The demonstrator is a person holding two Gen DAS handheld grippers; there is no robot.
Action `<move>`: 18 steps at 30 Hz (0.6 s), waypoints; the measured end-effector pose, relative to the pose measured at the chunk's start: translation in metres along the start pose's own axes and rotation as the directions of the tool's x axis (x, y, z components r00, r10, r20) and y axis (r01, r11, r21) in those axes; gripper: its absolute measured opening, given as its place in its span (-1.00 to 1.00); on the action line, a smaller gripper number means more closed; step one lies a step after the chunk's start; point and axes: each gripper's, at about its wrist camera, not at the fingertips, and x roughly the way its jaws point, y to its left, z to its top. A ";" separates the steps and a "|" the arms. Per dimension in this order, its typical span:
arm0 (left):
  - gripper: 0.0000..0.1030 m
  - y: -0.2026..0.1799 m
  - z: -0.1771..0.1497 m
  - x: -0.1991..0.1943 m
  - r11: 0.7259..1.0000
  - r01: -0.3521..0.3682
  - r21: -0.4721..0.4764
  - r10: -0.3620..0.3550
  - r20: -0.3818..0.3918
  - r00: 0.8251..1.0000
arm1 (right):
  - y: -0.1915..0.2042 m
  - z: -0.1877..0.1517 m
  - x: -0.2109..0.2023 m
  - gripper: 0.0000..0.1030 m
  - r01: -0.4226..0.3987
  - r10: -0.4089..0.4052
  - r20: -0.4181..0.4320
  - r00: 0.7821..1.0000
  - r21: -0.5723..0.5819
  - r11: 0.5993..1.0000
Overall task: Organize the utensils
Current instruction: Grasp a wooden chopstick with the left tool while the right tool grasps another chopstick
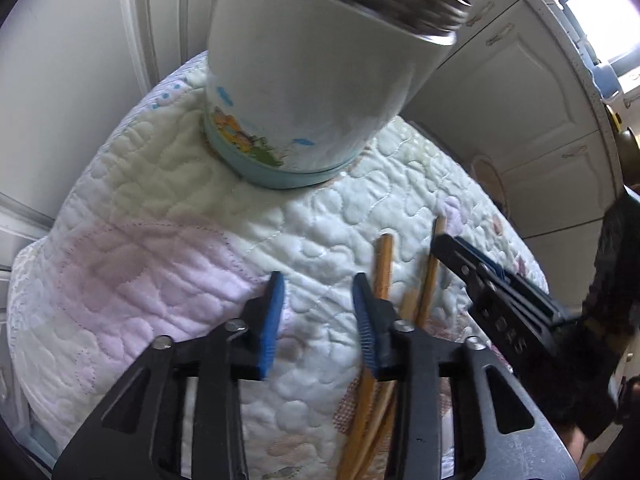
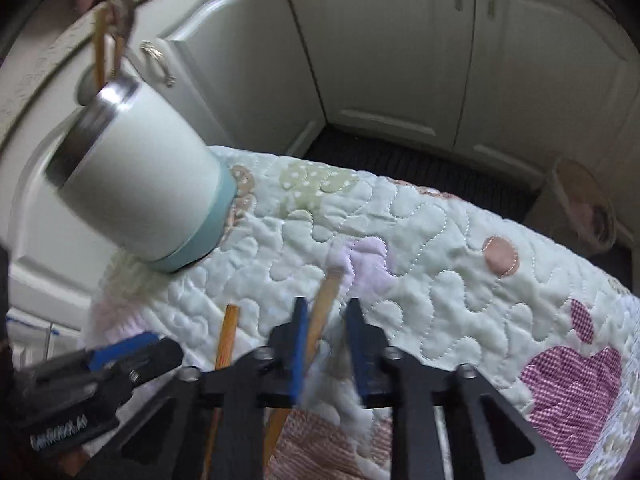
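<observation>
A white cup (image 1: 304,92) with a steel rim and pale blue base stands on the quilt; in the right wrist view the cup (image 2: 140,184) holds chopsticks (image 2: 98,52) and a metal utensil (image 2: 122,4). Several loose wooden chopsticks (image 1: 384,264) lie on the quilt in front of it. My left gripper (image 1: 318,308) is open over bare quilt, just left of those sticks, with nothing between its blue pads. My right gripper (image 2: 326,332) is closed down on one chopstick (image 2: 328,296); from the left wrist view the right gripper (image 1: 444,242) shows its jaws nearly together on it. The left gripper (image 2: 160,354) sits beside another stick (image 2: 228,340).
A pastel quilted cloth (image 2: 440,248) covers the small table. White cabinet doors (image 2: 392,48) surround it, with a dark floor mat (image 2: 420,168) beyond the far edge. A brown slipper-like object (image 2: 588,208) lies on the floor at right. A counter edge (image 1: 592,92) curves along the right.
</observation>
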 end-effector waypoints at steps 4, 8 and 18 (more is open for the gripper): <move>-0.17 -0.017 0.002 0.006 1.000 0.011 0.007 -0.011 -0.001 1.000 | -0.018 -0.014 -0.016 -0.84 -0.010 0.010 -0.016 1.000 0.015 1.000; -0.17 -0.031 0.003 0.017 0.999 -0.028 0.027 0.027 0.008 1.000 | -0.029 -0.025 -0.024 -0.84 -0.033 0.034 -0.031 0.999 0.040 0.999; -0.74 -0.049 0.015 0.033 0.996 -0.063 0.058 0.061 0.038 0.997 | -0.017 -0.003 -0.006 -0.64 -0.106 0.109 -0.031 0.994 0.093 0.990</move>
